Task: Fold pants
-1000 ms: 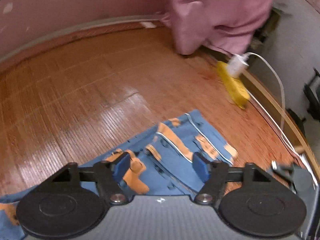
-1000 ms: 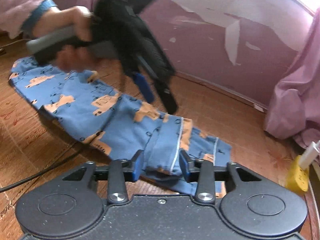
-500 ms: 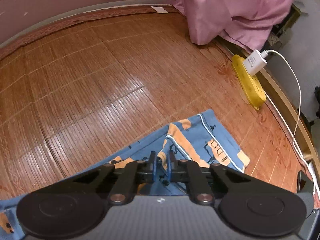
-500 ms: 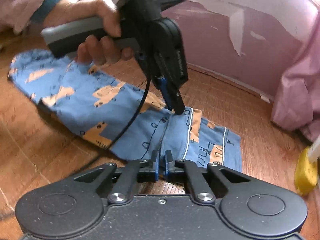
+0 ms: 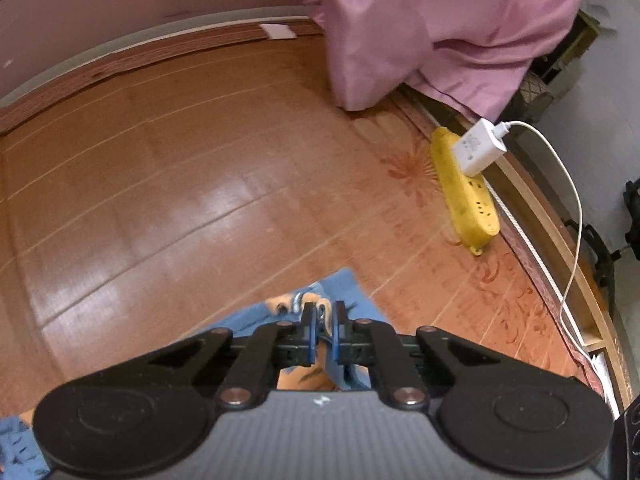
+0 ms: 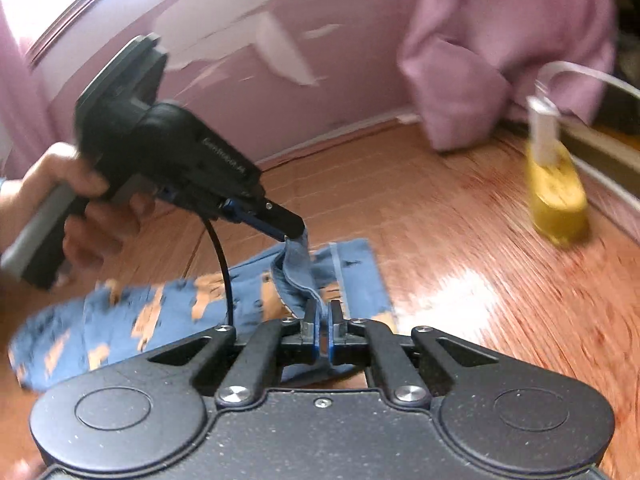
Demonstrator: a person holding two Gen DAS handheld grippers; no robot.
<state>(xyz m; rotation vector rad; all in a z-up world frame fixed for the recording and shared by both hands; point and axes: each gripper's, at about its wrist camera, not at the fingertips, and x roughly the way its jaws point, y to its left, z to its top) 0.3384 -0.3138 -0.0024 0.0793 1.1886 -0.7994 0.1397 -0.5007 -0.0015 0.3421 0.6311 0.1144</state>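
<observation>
Blue pants (image 6: 168, 316) with orange print, spread on the wooden floor (image 6: 460, 240), one edge lifted. Left gripper (image 6: 294, 236) clenched on a raised fold of the fabric; right gripper (image 6: 324, 326) clamped on the same fold, nearer. Yellow power strip (image 5: 464, 196) well apart, beside pink cloth (image 5: 420, 28).

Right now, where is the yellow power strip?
The yellow power strip lies on the wooden floor at the right of both views, along the wall edge just below the pink curtain, with a white charger plugged into it.
</observation>
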